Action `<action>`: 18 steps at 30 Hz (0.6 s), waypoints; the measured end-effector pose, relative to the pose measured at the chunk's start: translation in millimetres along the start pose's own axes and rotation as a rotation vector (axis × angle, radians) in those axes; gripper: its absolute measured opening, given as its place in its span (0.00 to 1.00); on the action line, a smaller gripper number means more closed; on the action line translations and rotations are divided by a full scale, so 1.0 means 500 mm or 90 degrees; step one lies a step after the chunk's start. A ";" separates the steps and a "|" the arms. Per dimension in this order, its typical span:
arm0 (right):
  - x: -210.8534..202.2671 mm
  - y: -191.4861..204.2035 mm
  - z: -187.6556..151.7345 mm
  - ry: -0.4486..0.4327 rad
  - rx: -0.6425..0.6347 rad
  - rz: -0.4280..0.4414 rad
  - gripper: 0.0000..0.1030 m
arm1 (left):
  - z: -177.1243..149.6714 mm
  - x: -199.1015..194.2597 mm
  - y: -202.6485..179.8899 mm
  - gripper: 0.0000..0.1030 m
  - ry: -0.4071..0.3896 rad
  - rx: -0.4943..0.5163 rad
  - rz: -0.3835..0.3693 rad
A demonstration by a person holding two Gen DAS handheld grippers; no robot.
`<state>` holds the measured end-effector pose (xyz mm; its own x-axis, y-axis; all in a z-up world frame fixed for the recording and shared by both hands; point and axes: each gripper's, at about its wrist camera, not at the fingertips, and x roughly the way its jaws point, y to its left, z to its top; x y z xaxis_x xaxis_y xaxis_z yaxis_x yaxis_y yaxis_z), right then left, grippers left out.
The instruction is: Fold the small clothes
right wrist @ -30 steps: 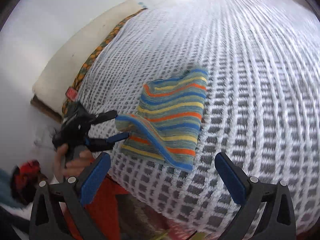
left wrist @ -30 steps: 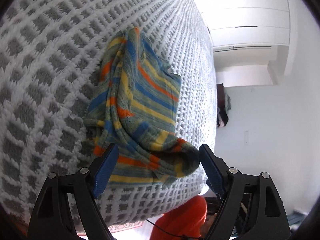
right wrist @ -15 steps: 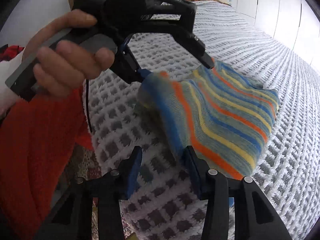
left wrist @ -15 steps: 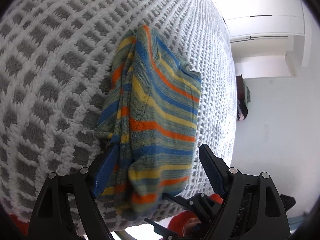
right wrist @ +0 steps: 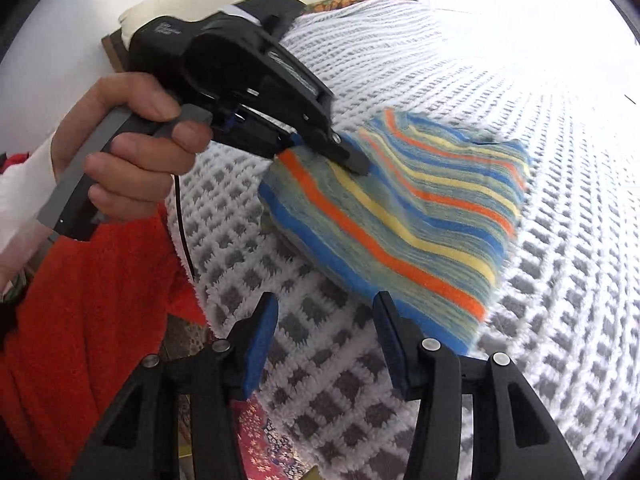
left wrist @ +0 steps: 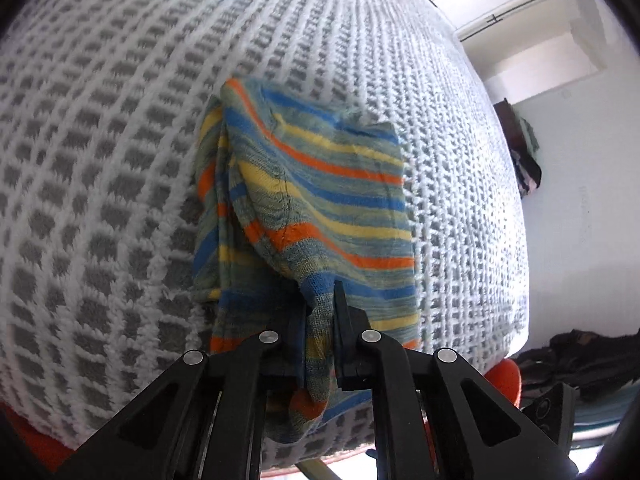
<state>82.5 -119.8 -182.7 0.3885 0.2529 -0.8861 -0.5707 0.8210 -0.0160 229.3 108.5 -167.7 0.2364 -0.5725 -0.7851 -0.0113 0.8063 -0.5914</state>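
A small knitted garment (left wrist: 320, 200) striped in blue, orange, yellow and green lies folded on a white and grey checked blanket (left wrist: 100, 160). My left gripper (left wrist: 320, 292) is shut on the garment's near edge, and a bunch of cloth hangs down between its fingers. The right wrist view shows the same left gripper (right wrist: 344, 152), held by a hand (right wrist: 132, 152), pinching the garment (right wrist: 400, 208) at its left corner. My right gripper (right wrist: 324, 308) hovers just off the garment's near edge. Its jaws are opening, with only blanket (right wrist: 560, 300) between them.
The blanket's edge runs close below both grippers. An orange-red garment worn by the person (right wrist: 80, 320) fills the lower left, with a patterned rug (right wrist: 260, 440) beneath. White wardrobe doors (left wrist: 520, 0) and a dark rack with clothes (left wrist: 528, 160) stand beyond the bed.
My left gripper has gone from wide open around the garment's near edge to shut on it. My right gripper has come down close to the garment and its jaws stand narrower than a second ago.
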 end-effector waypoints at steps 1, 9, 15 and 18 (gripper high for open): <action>-0.015 -0.009 -0.002 -0.008 0.012 0.000 0.50 | 0.003 -0.006 0.004 0.08 -0.008 0.002 0.008; -0.060 -0.086 -0.008 -0.023 0.126 -0.023 0.57 | -0.027 0.039 0.057 0.52 0.009 -0.021 0.110; -0.099 -0.097 0.045 -0.084 0.150 0.047 0.57 | -0.072 -0.021 0.019 0.65 -0.041 0.052 0.166; -0.029 -0.121 0.050 -0.043 0.186 0.100 0.57 | -0.075 0.038 0.006 0.68 0.017 0.100 0.219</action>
<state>129.4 -160.5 -157.2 0.3641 0.4134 -0.8346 -0.4001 0.8786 0.2606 197.5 94.6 -191.0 0.2202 -0.2669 -0.9382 0.0646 0.9637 -0.2590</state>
